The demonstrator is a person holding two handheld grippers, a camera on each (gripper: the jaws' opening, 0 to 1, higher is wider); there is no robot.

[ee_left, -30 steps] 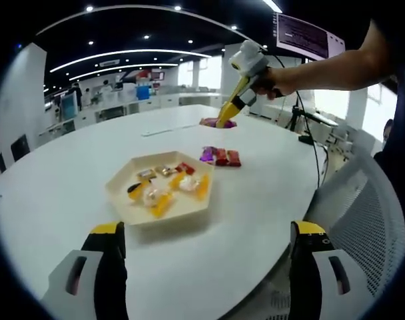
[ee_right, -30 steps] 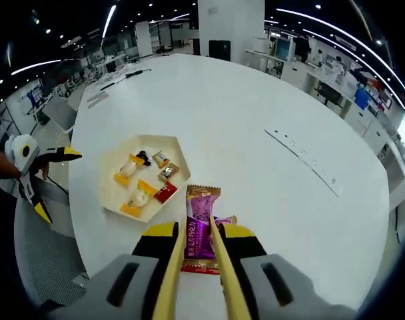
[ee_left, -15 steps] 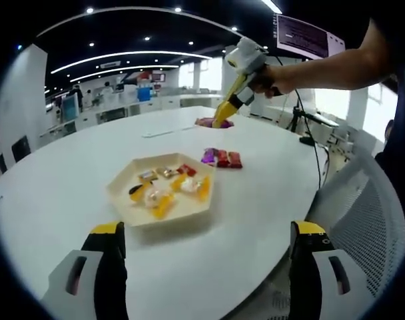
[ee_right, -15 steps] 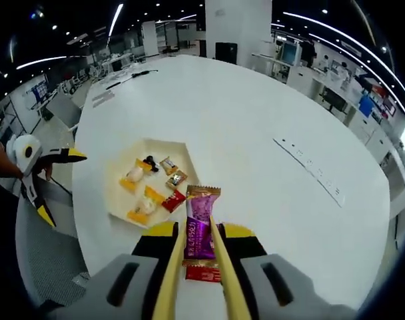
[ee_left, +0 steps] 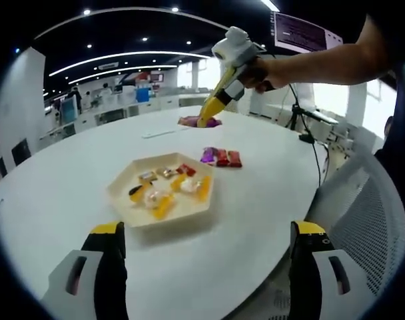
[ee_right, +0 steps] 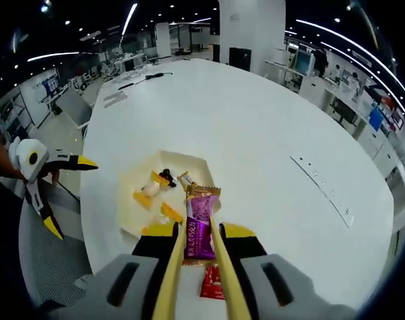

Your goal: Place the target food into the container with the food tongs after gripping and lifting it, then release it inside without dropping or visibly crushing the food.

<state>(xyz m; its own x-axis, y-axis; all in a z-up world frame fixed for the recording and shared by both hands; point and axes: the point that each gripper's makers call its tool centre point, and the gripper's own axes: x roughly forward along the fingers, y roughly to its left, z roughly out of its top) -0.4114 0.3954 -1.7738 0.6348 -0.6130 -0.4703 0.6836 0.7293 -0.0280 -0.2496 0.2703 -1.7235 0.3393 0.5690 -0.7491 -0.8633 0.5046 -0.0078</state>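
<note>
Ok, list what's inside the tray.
The tray holds several wrapped sweets: yellow, white, red, gold-brown and one dark piece. In the right gripper view the purple packet held in the tongs hides the tray's near corner.

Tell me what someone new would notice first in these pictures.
The purple packet pinched in the right tongs, held up above the white table, catches the eye first. Next comes the hexagonal tray of wrapped sweets at the middle of the table, with a few packets lying loose beside it. The left tongs hang wide open at the near table edge.
</note>
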